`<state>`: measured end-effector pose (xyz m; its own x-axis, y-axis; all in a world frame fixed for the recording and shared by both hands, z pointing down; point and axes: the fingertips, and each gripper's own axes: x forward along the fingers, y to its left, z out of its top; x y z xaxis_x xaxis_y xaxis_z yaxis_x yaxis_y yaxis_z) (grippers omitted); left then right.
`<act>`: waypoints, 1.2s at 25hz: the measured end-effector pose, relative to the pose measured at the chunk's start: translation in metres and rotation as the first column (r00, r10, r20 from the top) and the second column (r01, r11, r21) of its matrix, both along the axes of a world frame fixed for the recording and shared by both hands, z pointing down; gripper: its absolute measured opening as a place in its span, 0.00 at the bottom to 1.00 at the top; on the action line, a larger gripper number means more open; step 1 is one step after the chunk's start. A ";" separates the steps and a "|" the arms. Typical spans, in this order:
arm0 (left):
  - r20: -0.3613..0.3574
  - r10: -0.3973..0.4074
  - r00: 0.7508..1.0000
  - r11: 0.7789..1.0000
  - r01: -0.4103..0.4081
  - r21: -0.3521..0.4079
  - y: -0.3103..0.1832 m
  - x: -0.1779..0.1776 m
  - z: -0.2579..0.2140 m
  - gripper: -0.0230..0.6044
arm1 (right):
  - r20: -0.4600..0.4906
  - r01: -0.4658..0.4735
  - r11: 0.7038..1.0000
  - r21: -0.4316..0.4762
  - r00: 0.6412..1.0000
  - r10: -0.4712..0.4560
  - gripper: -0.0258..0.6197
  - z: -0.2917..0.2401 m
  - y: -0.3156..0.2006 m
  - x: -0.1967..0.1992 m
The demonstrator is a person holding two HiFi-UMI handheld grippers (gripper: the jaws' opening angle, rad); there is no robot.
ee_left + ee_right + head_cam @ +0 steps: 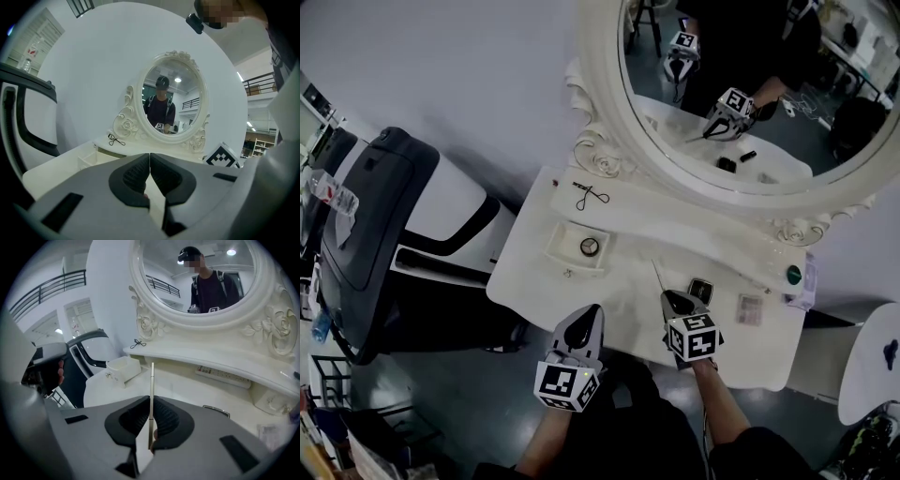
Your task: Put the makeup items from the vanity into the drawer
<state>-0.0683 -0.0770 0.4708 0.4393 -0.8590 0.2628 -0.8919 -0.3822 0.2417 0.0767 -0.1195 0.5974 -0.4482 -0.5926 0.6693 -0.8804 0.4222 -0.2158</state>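
My right gripper (673, 302) (151, 417) is shut on a thin pale makeup stick (152, 380) (657, 276), which points up and away from the jaws over the white vanity top (619, 291). To its left, my left gripper (584, 325) (150, 174) is shut with nothing between its pads, near the vanity's front edge. The small open drawer (560, 246) (123, 367) stands at the left of the vanity with a round item (589, 247) in it. A black eyelash curler (591, 195) (115, 139) lies on the shelf behind the drawer.
A black compact (700, 289), a small palette (750, 308) and a green round item (794, 274) lie to the right on the vanity. A power strip (220, 373) runs under the oval mirror (741, 84). A dark chair (380, 216) stands to the left.
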 end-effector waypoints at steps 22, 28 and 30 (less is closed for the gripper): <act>0.023 -0.105 0.994 0.994 0.104 0.029 -0.007 -0.065 -0.010 0.06 | -0.089 0.381 0.898 0.220 0.924 -0.371 0.11 -0.079 -0.066 -0.136; 0.034 -0.132 0.991 0.991 0.132 0.015 -0.011 -0.090 -0.003 0.06 | -0.294 0.587 0.799 0.132 0.793 -0.534 0.11 -0.047 -0.087 -0.187; 0.034 -0.140 0.990 0.990 0.140 0.012 -0.013 -0.097 -0.002 0.06 | -0.349 0.638 0.765 0.087 0.739 -0.576 0.11 -0.037 -0.090 -0.197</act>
